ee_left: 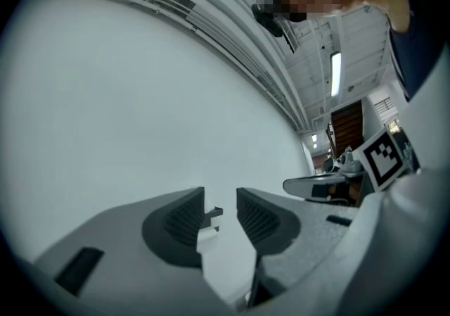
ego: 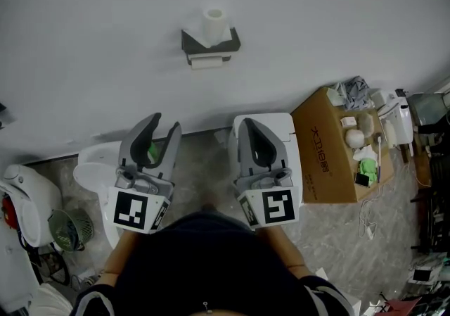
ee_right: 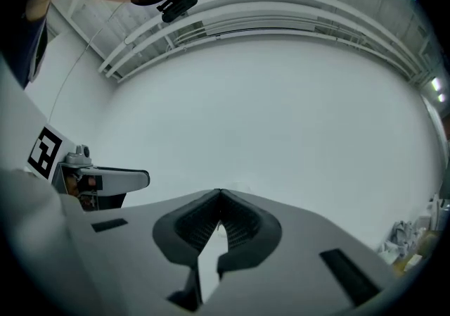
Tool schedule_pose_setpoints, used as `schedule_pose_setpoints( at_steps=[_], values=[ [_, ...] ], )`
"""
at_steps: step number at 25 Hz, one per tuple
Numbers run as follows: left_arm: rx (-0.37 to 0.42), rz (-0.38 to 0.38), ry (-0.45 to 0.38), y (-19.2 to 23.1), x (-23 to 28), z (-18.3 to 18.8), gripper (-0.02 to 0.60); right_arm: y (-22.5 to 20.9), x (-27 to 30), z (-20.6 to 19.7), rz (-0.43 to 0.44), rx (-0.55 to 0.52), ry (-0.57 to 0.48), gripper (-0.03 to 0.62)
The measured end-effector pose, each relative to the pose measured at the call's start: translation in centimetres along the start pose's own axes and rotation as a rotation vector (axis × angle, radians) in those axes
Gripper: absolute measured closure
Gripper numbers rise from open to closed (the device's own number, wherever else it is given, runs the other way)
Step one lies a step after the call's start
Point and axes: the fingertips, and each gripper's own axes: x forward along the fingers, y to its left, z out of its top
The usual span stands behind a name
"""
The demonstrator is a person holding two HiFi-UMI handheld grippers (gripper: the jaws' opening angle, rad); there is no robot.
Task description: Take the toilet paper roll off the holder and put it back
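Note:
A white toilet paper roll (ego: 214, 24) stands upright on top of the dark grey wall holder (ego: 226, 43), and a second white roll (ego: 208, 62) hangs under it. Both grippers are held well below and short of the holder, side by side. My left gripper (ego: 166, 123) is open with nothing between its fingers; in the left gripper view the distant holder (ee_left: 213, 212) shows small through the gap of the left gripper (ee_left: 220, 210). My right gripper (ego: 248, 124) is shut and empty, its tips meeting in the right gripper view (ee_right: 220, 196).
A plain white wall fills the upper part of the head view. On the floor below stand an open cardboard box (ego: 325, 156) with small items, a white unit (ego: 290, 131) under the right gripper, a white round-lidded fixture (ego: 95, 167) and a small fan (ego: 70, 230).

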Motion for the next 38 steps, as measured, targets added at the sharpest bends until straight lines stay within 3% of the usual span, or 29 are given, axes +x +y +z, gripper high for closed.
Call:
schedule_pose_setpoints(
  at_steps=[16, 29, 38],
  values=[
    [-0.006, 0.07, -0.017, -1.0, 7.4, -1.5, 0.457, -7.0, 4.9, -2.7, 0.081, 0.037, 0.012, 0.577],
    [-0.008, 0.102, 0.023, -0.3, 8.0, -2.9, 0.457, -7.0, 5.4, -4.2, 0.098, 0.062, 0.018, 0.577],
    [0.001, 0.123, 0.024, 3.2, 11.9, -3.4, 0.457, -8.2, 9.3, -4.7, 0.1, 0.062, 0.025, 0.579]
  ],
)
